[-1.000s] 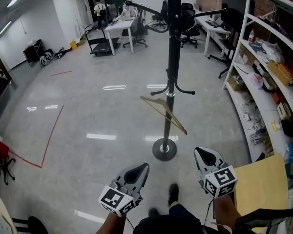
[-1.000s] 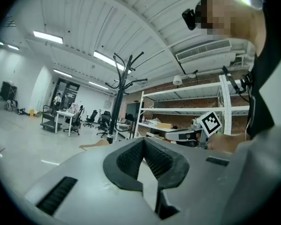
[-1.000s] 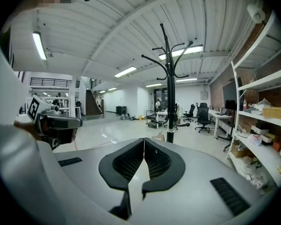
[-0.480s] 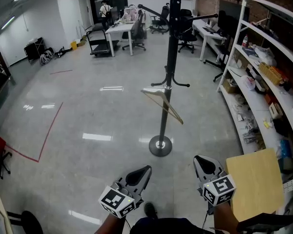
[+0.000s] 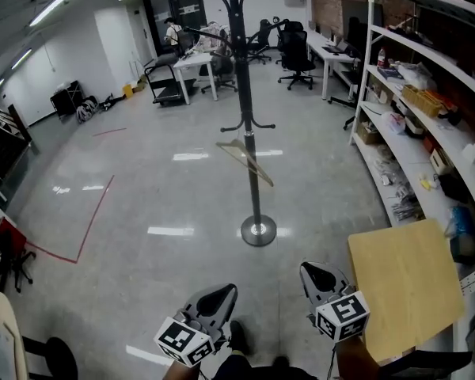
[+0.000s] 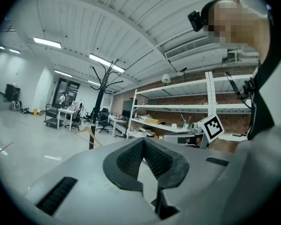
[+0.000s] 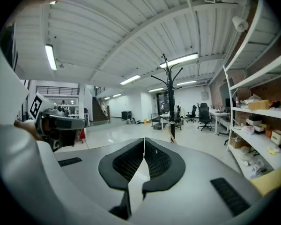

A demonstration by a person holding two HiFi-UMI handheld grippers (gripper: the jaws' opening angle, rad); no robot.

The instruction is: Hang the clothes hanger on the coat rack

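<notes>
The pale wooden clothes hanger (image 5: pixel 246 161) hangs tilted on a low hook of the tall black metal coat rack (image 5: pixel 250 101) at 12 o'clock; the left claw (image 5: pixel 222 295) and right claw (image 5: pixel 313 274), near 6 o'clock, are pressed together, empty

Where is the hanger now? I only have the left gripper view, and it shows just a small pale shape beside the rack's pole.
Observer: In the head view the clothes hanger hangs tilted under the lower hooks of the coat rack, held by neither gripper.
Operator: Is the right gripper carrying anything?
Observer: No. The right gripper view shows the right gripper with its fingers together and nothing between them.
Operator: How near the rack am I?
Observer: Apart from it. The rack's round base stands on the floor ahead of the left gripper and the right one, touching neither.
</notes>
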